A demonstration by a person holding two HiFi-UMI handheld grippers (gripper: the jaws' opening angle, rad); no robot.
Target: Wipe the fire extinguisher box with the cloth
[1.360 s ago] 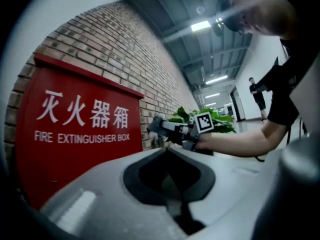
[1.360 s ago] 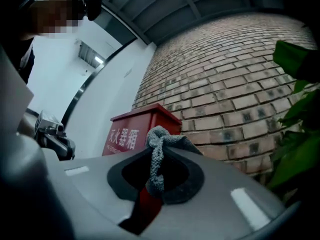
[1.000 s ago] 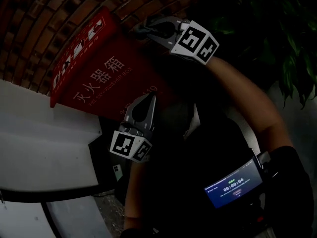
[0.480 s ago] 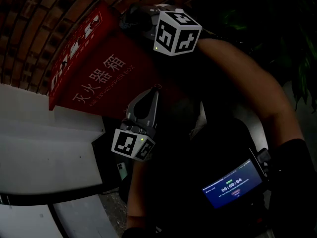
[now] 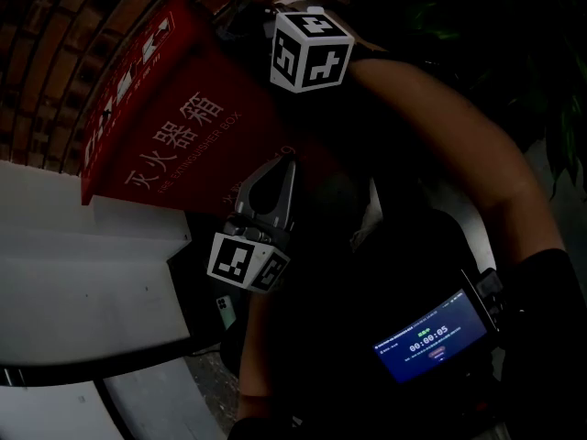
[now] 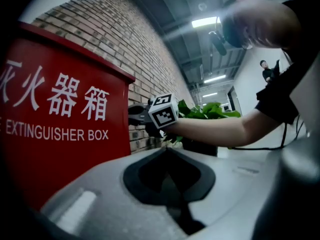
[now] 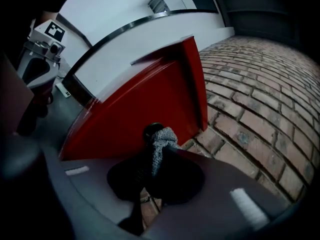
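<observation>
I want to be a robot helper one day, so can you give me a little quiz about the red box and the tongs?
1. True or false: the left tongs hold the cloth.
2. The wall behind the box is: A brick, B glass, C wood?
3. Fill in: the box is painted ____.
Key: 1 false, the right tongs hold it; 2 A; 3 red.
</observation>
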